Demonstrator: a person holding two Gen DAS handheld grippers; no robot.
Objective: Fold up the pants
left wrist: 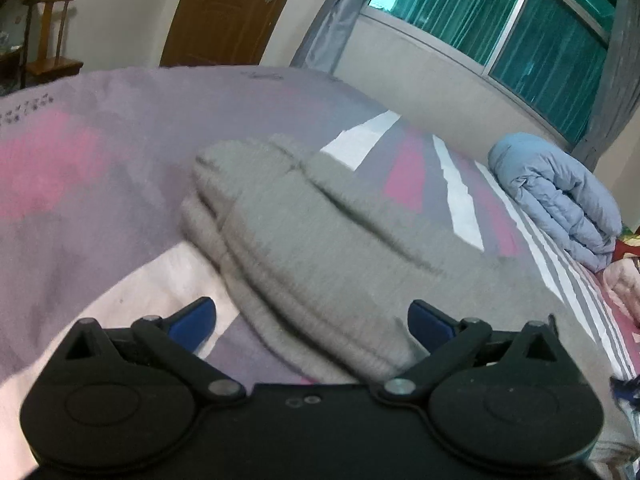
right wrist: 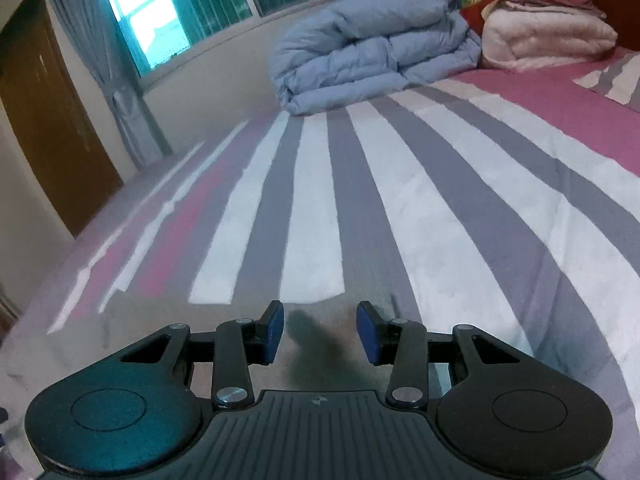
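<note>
Grey pants (left wrist: 304, 236) lie folded in layers on the striped bed sheet (left wrist: 100, 184). In the left wrist view my left gripper (left wrist: 312, 320) is wide open just above the near end of the pants, its blue pads (left wrist: 192, 320) on either side of the fabric, holding nothing. In the right wrist view my right gripper (right wrist: 320, 332) is open and empty. It hovers low over a grey edge of the pants (right wrist: 312, 344), where a dark shadow falls between the jaws. The rest of the pants is hidden below that view.
A folded light-blue duvet (right wrist: 372, 44) lies at the far side of the bed under the window (left wrist: 500, 20), with a pink blanket pile (right wrist: 548, 36) beside it. A wooden door (left wrist: 224, 12) and a wooden chair (left wrist: 52, 40) stand beyond the bed.
</note>
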